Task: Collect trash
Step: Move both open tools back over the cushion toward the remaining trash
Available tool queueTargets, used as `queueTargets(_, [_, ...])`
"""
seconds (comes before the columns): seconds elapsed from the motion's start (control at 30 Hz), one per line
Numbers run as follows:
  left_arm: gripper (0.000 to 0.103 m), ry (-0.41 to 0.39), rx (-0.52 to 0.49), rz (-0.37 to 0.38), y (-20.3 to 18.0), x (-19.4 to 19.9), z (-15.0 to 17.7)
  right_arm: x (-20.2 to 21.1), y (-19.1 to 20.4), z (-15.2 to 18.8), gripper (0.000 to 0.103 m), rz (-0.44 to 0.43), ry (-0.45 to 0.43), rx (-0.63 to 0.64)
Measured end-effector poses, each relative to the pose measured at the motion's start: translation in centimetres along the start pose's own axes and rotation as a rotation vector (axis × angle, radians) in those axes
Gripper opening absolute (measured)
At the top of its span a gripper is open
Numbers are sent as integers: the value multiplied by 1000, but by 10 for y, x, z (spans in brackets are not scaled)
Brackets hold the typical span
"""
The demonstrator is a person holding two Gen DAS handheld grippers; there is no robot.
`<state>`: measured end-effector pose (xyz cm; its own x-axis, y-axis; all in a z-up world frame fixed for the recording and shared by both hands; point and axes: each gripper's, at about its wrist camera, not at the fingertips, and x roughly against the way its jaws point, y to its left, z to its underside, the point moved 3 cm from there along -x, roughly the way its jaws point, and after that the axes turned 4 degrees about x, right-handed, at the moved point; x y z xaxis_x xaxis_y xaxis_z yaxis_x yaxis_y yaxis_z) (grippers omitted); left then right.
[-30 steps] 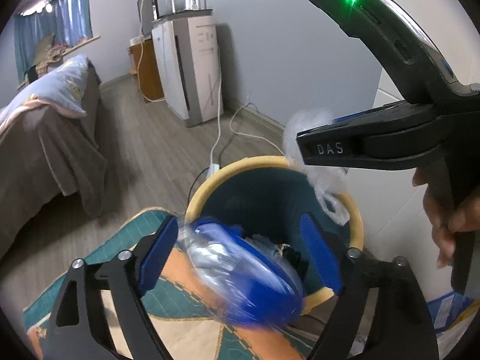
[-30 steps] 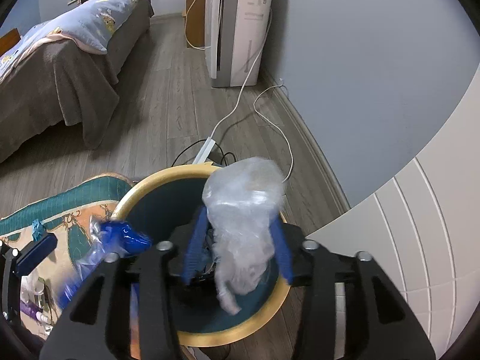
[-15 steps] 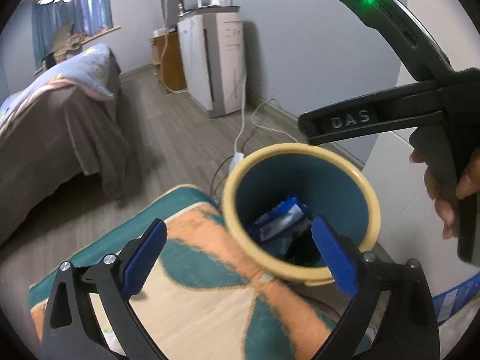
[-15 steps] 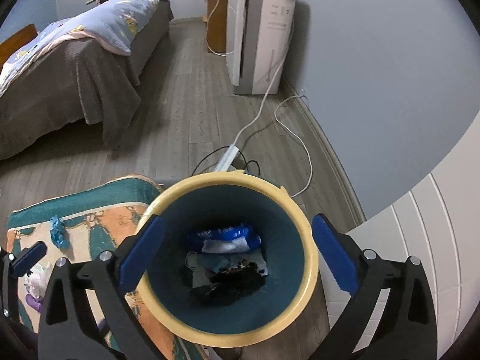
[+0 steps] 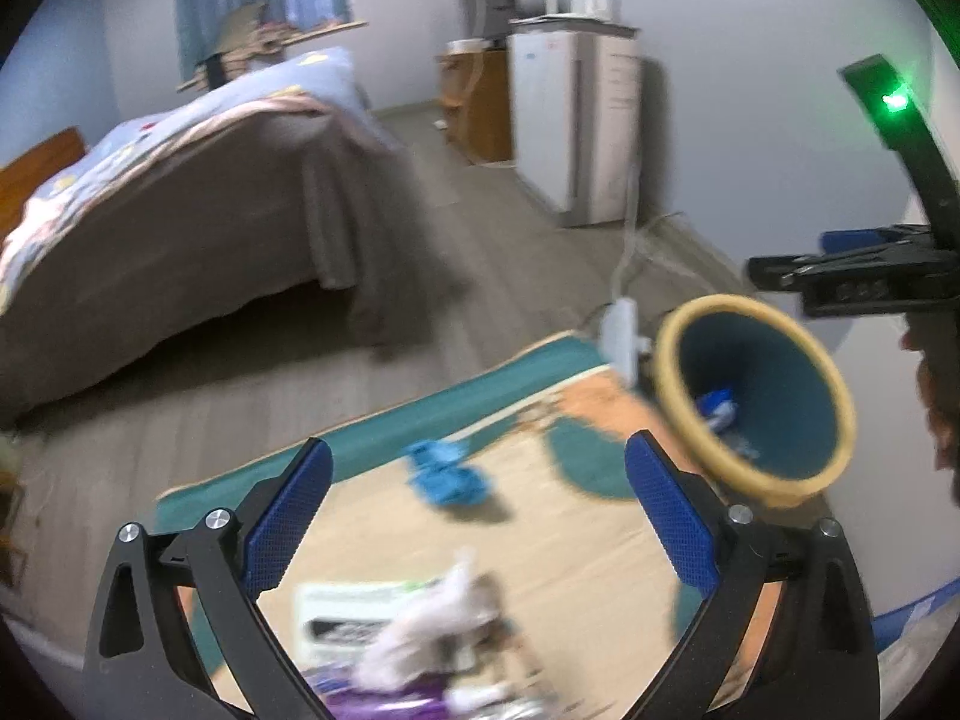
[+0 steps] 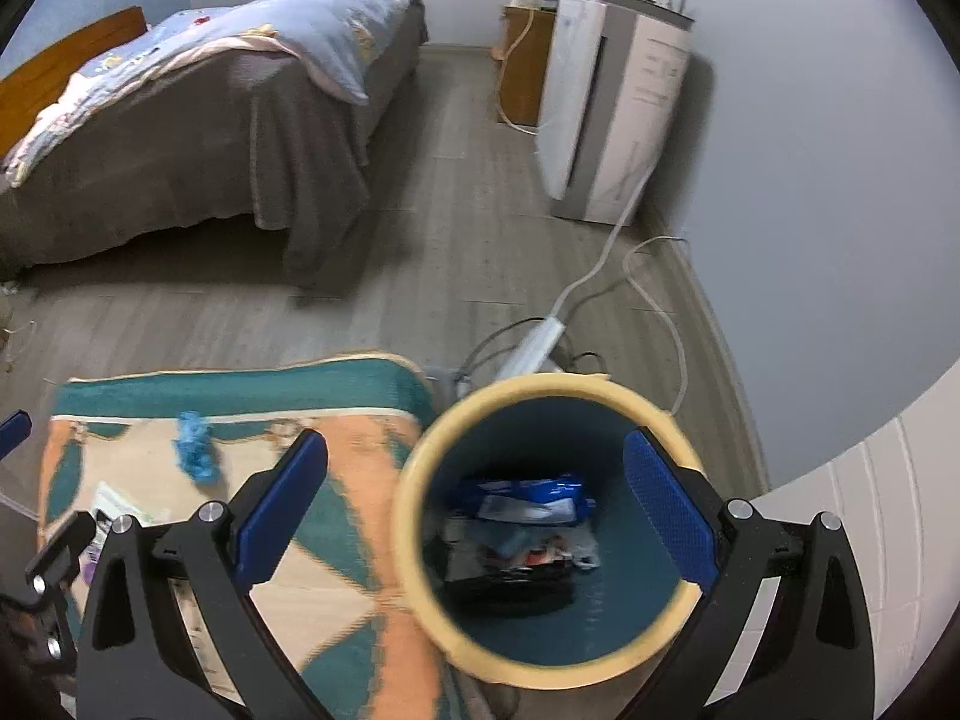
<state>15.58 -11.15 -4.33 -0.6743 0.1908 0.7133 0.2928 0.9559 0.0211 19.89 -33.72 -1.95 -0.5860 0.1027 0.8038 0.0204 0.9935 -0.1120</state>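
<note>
Both hand-held grippers are spread and empty: the left hand-held gripper (image 5: 477, 516) should settle over the crumpled blue wrapper (image 5: 445, 474) on the patterned rug (image 5: 576, 546), while the right hand-held gripper (image 6: 474, 510) hangs above the yellow-rimmed teal bin (image 6: 420, 474).

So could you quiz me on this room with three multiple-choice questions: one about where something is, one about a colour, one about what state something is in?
1. Where does the crumpled blue scrap lie?
A. on the rug
B. in the bin
C. on the bed

2. What colour is the inside of the bin?
A. red
B. teal
C. white

3. How is the right gripper now?
A. shut on a bag
C. shut on a bottle
B. open and empty

Answers:
1 A, it sits on the patterned rug left of the bin.
2 B, teal walls show under the yellow rim.
3 B, its blue pads stand wide apart with nothing gripped between them.
</note>
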Motion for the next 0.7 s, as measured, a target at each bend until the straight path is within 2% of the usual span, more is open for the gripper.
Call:
queueTargets(0.03, [97,11,15,-27,14,4,4,2,5,-1,97,-7,-3,-1])
queueTargets(0.2, [97,36,100,-67,58,18,22,11,37,-5,97,-12,-18,39])
queueTargets(0.37, [97,32,200,-106,96,26,37,14,78,0,97,-32,6,110])
queueTargets(0.7, [97,43,238,-105,121,31,59,13,143,10,97,-38,33,203])
